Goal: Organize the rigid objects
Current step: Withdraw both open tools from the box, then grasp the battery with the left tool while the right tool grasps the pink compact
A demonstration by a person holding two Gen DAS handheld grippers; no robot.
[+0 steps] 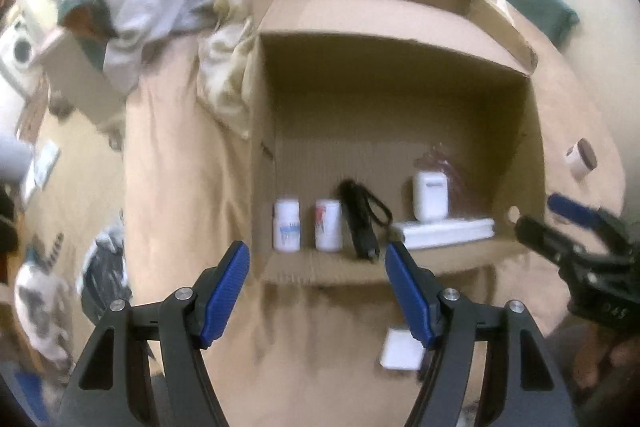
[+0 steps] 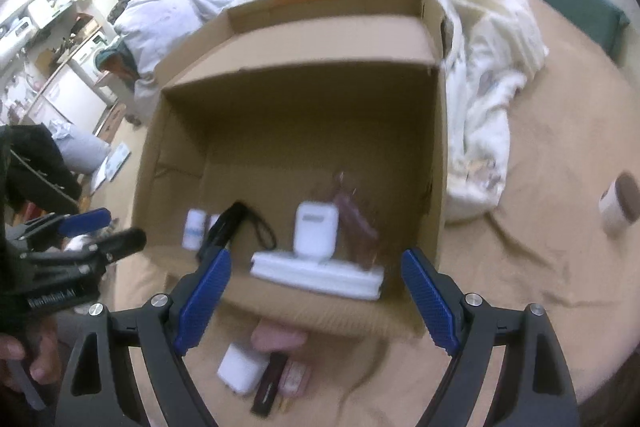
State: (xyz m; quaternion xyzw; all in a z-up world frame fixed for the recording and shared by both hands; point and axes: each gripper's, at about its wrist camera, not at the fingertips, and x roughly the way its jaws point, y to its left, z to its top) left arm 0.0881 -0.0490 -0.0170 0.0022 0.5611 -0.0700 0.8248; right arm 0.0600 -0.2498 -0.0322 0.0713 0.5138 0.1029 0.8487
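Blue-padded fingers of the left gripper point(image 1: 318, 291) fill the near edge of the left wrist view, spread fairly wide with nothing between them. Just beyond them stands the open cardboard box point(image 1: 534, 155) on a tan bedsheet point(image 1: 172, 167). Along its near wall lie, left to right, two small white bottles point(image 1: 286, 230) point(image 1: 328, 231), a black flashlight-like tool with a wrist loop point(image 1: 360, 223), a flat white bar point(image 1: 446, 233) and a white earbud case point(image 1: 430, 195) standing behind the bar. A small white block point(image 1: 402, 350) lies outside the box, near and to the right. The right gripper point(image 1: 548, 217) shows at the right edge, empty. A brown-lidded white jar point(image 1: 581, 159) lies far right on the sheet.

From the right wrist view, the right gripper point(image 2: 316, 303) hangs over the near wall of the box with its jaws very wide and empty. Directly below, still outside the box, sit a white adapter-like block point(image 2: 242, 369), a dark slim stick point(image 2: 270, 385) and a small pinkish item point(image 2: 296, 381), touching or nearly so; blur hides what they are. The left gripper point(image 2: 102, 231) is at the left.

Judging by this, the loose pieces near the box still need packing. A good pick would drop straight onto the white block first, since it lies at the outer left of the cluster, close across its narrow faces, and avoid nudging the stick. Setting it in the bare far half of the box would keep the row tidy.
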